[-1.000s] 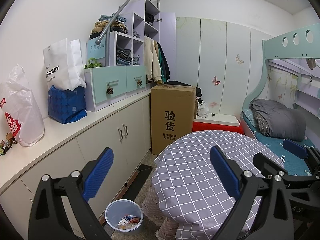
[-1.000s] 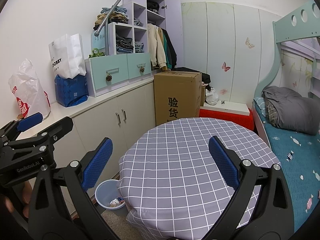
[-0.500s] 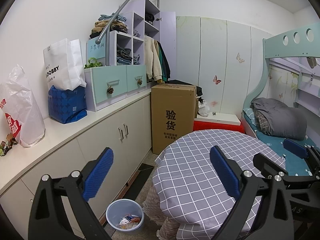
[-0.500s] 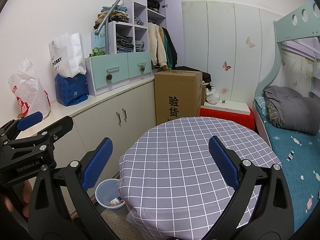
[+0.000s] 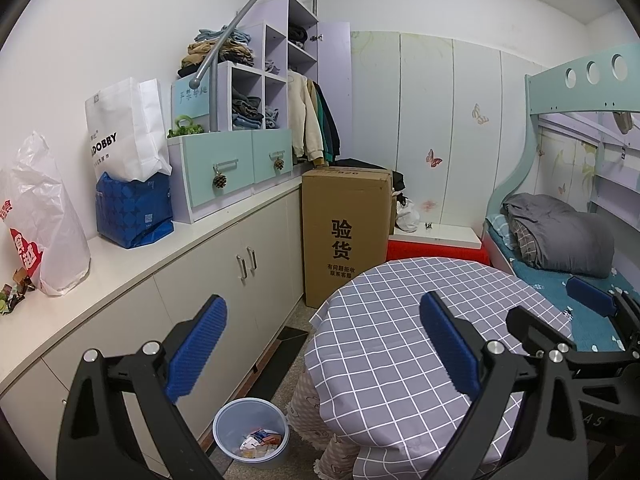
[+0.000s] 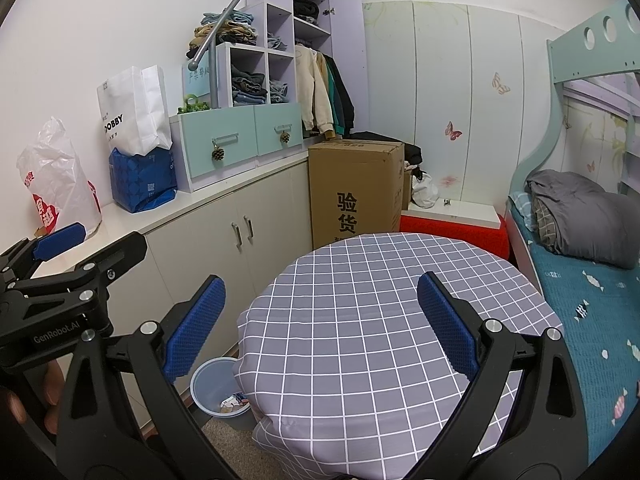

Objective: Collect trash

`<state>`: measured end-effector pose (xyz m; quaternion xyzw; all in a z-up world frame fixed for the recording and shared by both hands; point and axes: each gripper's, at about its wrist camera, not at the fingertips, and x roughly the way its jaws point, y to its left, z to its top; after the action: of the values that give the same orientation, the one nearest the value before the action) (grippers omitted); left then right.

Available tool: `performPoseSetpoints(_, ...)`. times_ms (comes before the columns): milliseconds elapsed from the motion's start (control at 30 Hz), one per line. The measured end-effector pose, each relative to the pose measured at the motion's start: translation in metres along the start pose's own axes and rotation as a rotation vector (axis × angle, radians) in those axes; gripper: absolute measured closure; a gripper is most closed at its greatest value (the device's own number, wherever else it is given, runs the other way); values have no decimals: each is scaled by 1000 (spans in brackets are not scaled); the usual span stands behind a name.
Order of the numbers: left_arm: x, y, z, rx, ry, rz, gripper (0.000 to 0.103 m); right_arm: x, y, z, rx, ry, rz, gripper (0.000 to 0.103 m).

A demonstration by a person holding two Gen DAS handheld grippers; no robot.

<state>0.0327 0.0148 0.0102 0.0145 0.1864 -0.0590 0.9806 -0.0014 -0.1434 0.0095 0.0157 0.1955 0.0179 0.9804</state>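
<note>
A translucent plastic wastebasket [image 5: 251,433] holding crumpled wrappers stands on the floor between the cabinet and the round surface [image 5: 400,344] in grey checked cloth; the right view hides half its rim. Sweet wrappers [image 5: 12,292] show only leftward. Left tool [image 5: 322,344] and right tool [image 6: 320,320] gape empty.

Small bedroom with white walls and pale furniture

Ahead and left of the grippers, a long white cabinet [image 5: 224,264] runs along the wall, bearing lilac cube shelves [image 5: 276,76] stuffed with folded clothes; straight ahead stands a round table under a grey checked cloth [image 6: 380,320], a tall cardboard box [image 5: 344,236] behind it, and to the right a mint bunk bed [image 6: 580,280] against butterfly-patterned panels [image 6: 452,80].
</note>
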Motion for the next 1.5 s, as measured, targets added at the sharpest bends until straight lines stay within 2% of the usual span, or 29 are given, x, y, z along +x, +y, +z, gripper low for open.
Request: performPoseSetpoints(1500,22,4,0,37,45,-9,8,16,-22,-12,42,41,18,8)
